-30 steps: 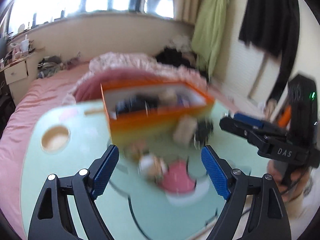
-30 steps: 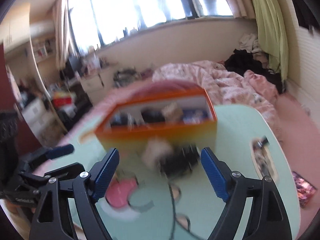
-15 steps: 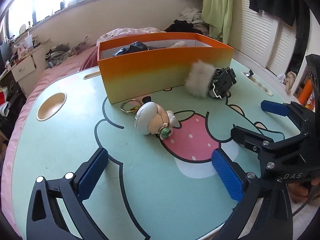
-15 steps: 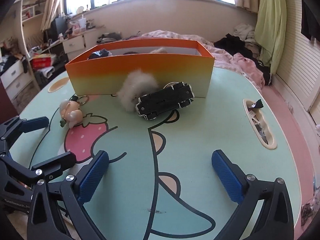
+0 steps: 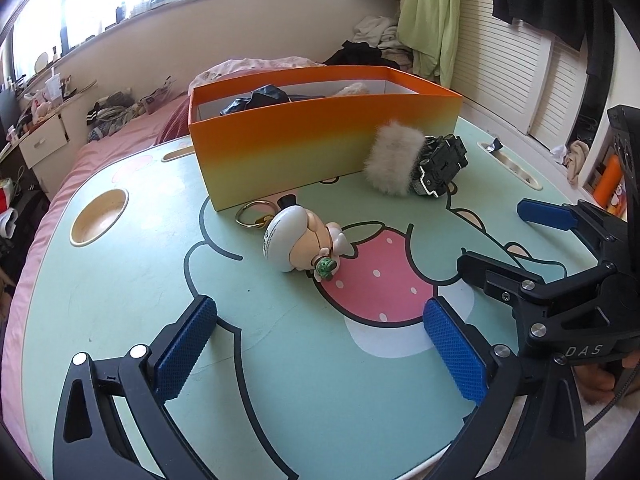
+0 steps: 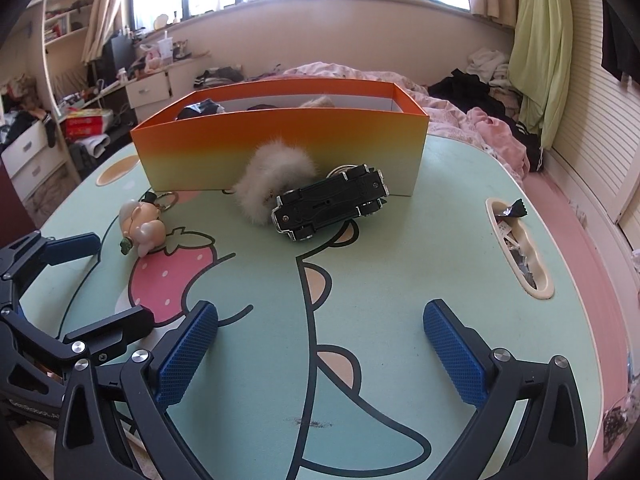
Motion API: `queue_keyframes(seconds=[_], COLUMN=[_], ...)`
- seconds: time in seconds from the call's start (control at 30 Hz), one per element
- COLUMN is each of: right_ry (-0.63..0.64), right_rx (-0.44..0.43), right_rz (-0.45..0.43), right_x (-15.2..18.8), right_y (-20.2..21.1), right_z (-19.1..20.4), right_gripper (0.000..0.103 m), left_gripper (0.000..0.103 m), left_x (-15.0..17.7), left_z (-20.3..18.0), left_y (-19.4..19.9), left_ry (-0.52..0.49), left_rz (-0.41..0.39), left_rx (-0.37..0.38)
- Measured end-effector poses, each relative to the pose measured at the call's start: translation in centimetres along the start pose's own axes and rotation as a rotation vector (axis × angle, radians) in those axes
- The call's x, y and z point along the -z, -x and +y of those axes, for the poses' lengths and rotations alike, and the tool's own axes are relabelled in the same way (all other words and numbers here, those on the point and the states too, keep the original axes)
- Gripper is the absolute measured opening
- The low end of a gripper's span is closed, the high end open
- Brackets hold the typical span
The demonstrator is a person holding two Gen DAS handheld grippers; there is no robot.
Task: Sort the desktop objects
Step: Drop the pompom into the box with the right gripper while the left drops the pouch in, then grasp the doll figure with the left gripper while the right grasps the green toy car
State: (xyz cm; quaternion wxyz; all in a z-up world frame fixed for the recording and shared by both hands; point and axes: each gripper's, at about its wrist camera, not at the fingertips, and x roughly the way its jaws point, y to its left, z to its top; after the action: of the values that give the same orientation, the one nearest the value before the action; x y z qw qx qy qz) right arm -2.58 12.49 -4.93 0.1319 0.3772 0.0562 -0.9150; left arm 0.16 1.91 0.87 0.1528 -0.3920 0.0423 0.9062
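Both my grippers, left (image 5: 320, 344) & right (image 6: 320, 350), just opened fingers wide, nothing btwn them. On desk (image 6: 400, 280): figurine keychain (image 5: 300, 242) left of toy car (image 6: 330, 208) & fur pom (image 6: 272, 178), both touching orange box (image 6: 280, 148) front

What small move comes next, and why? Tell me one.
Probably ease the left hand-held gripper forward over the figurine keychain. Its jaws, just opened wide, hold nothing; the keychain lies loose on the table straight ahead, outside the orange box. The right hand-held gripper, also open and empty, faces the toy car.
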Motion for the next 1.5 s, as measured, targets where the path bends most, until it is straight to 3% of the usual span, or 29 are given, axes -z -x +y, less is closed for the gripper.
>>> queue_keyframes(seconds=[0.93, 1.1, 1.2, 1.27, 1.47, 1.5], right_ry=[0.002, 0.005, 0.005, 0.004, -0.004, -0.012], right_rx=[-0.002, -0.015, -0.015, -0.016, -0.056, -0.069], right_rz=[-0.001, -0.003, -0.004, -0.004, 0.038, 0.028], right_x=[0.1, 0.0, -0.3, -0.4, -1.9, -2.5], right_y=[0.0, 0.4, 0.8, 0.9, 1.0, 1.4], right_z=[-0.1, 0.1, -0.1, -0.2, -0.6, -1.0], right_gripper=[0.103, 0.103, 0.103, 0.103, 0.103, 0.103], left_gripper=[0.103, 0.102, 0.087, 0.084, 0.066, 0.059], left_x=[0.0, -0.5, -1.4, -2.3, -4.0, -4.2], left_z=[-0.1, 0.2, 0.4, 0.5, 0.5, 0.3], left_y=[0.0, 0.5, 1.2, 0.9, -1.9, -2.2], left_ry=[0.003, 0.031, 0.024, 0.018, -0.006, -0.018], left_rz=[0.000, -0.023, -0.085, -0.088, 0.021, 0.037], left_rx=[-0.002, 0.028, -0.005, -0.025, -0.017, -0.018])
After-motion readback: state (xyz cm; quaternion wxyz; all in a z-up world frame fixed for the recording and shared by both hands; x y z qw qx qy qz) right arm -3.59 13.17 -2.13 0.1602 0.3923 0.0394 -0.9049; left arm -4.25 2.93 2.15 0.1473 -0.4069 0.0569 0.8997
